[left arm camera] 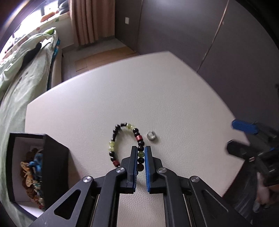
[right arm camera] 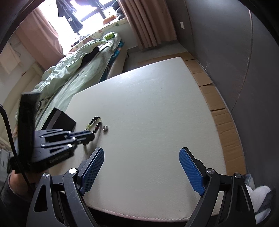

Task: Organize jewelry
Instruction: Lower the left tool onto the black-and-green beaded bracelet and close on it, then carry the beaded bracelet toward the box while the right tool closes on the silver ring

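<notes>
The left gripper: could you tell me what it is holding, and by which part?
The left gripper is shut on the beaded bracelet, pinching the right strand of its loop near the dark and green beads.

Legible text, labels, brands, numbers, signs: none. No readable marking in either wrist view.

**Bedroom w/ bright window**

White table (right arm camera: 157,108) is the landmark. Beyond it: bed w/ green quilt (right arm camera: 75,69), window (right arm camera: 90,10) behind, daylight strong. Pink curtains (right arm camera: 148,22) far right of bed. Grey wall (right arm camera: 218,43) right of table; cardboard (right arm camera: 219,111) on floor between.
</notes>
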Available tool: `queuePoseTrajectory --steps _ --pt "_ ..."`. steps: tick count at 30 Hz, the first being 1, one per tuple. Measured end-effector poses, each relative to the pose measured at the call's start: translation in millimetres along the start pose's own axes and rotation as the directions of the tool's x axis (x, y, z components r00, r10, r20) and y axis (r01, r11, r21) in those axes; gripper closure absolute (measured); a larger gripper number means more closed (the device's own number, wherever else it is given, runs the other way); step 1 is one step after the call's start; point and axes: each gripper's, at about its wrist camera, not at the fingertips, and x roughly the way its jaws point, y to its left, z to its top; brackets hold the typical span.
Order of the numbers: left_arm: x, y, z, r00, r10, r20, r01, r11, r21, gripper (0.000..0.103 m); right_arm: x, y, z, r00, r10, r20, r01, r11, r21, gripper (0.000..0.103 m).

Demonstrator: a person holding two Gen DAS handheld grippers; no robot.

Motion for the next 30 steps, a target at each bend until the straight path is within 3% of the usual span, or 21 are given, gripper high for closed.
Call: queuePoseTrajectory --steps 5,7,12,18,24,30 --pt "-28 12 11 0.999 -0.017 0.050 0.019 0.999 -0.033 0.095 7 13 4 1.000 0.018 0.001 -0.018 0.997 -0.072 0.015" --pt "-42 18 15 0.997 -0.014 0.081 0.018 0.999 -0.047 0.095 12 20 5 1.000 0.024 -0.011 -0.025 0.994 -0.103 0.026" --pt "-64 27 21 0.992 -0.019 0.128 0.028 0.997 -0.071 0.095 29 41 10 0.998 0.027 -0.060 -0.039 0.976 -0.215 0.032" --pt "-91 43 22 0.983 -0.018 0.185 0.038 0.993 -0.108 0.095 55 68 20 0.991 0.027 -0.128 -0.066 0.947 -0.314 0.047" --pt "-116 62 18 0.974 -0.010 0.226 0.043 0.989 -0.143 0.095 79 83 28 0.983 0.008 -0.182 -0.071 0.937 -0.343 0.059" --pt "-137 81 12 0.963 -0.020 0.268 0.070 0.981 -0.181 0.095 88 88 31 0.984 -0.013 -0.180 -0.049 0.940 -0.338 0.061"
